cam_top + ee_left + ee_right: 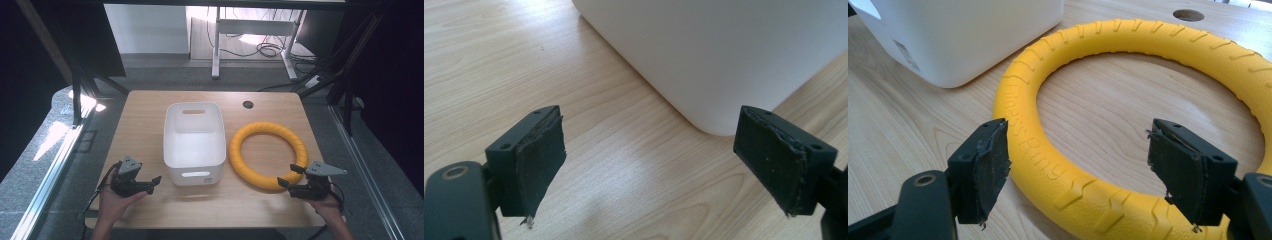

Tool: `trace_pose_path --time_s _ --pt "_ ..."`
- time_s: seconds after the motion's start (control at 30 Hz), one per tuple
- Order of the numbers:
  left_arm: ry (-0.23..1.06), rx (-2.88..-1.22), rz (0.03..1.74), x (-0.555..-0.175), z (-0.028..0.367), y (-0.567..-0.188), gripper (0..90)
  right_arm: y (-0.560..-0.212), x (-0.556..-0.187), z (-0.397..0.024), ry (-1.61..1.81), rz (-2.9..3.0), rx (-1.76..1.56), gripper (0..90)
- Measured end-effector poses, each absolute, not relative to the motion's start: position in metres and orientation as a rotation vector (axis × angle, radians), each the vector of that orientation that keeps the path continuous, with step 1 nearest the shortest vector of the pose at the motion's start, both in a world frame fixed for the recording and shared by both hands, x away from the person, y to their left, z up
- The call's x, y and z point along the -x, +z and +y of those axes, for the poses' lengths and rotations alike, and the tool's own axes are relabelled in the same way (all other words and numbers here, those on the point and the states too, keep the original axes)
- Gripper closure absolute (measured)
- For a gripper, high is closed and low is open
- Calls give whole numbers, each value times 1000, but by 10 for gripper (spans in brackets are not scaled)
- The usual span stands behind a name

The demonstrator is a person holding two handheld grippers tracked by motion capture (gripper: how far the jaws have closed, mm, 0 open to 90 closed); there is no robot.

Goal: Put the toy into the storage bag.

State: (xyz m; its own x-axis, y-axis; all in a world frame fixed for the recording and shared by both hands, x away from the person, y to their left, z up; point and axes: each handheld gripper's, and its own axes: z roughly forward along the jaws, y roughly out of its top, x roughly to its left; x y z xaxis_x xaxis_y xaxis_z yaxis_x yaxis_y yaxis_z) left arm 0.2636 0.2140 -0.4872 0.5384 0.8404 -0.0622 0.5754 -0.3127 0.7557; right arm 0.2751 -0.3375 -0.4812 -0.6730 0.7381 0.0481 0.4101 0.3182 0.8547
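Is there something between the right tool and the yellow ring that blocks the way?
Nothing visible blocks it. The right tool is open, and the near arc of the yellow ring lies directly before its jaws on the bare table. The white bin stands off to the side.

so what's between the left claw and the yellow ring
The white plastic bin stands between the left claw and the yellow ring, plain in the high view; bare wooden table lies on either side of it.

Overhead forward-down — gripper views close, low
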Motion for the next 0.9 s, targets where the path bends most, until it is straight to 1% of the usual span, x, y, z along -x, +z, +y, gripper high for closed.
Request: trace_pose_path --time_s 0.23,0.37,0.47,0.57,0.67,0.73,0.8,0.9 --pt "463 -2035 1147 -262 212 -488 142 -481 -275 -335 1284 2264 -998 242" --pt "464 -2052 1144 -262 212 -488 145 -482 -275 -332 1285 2313 -977 222" --pt "443 -2045 1136 -261 213 -486 150 -478 -275 -328 1281 2352 -941 258" --pt "431 -2039 1132 -262 212 -486 150 -473 -276 -323 1272 2372 -903 267" --pt "428 -2038 1129 -261 211 -485 151 -463 -286 -307 1199 2458 -817 279" --pt "425 -2037 1128 -261 212 -485 152 -462 -289 -304 1166 2493 -799 273" --pt "431 -2042 1129 -261 212 -485 154 -459 -302 -290 1080 2620 -762 264" --pt "429 -2046 1126 -261 212 -485 156 -459 -312 -280 1005 2686 -729 260"
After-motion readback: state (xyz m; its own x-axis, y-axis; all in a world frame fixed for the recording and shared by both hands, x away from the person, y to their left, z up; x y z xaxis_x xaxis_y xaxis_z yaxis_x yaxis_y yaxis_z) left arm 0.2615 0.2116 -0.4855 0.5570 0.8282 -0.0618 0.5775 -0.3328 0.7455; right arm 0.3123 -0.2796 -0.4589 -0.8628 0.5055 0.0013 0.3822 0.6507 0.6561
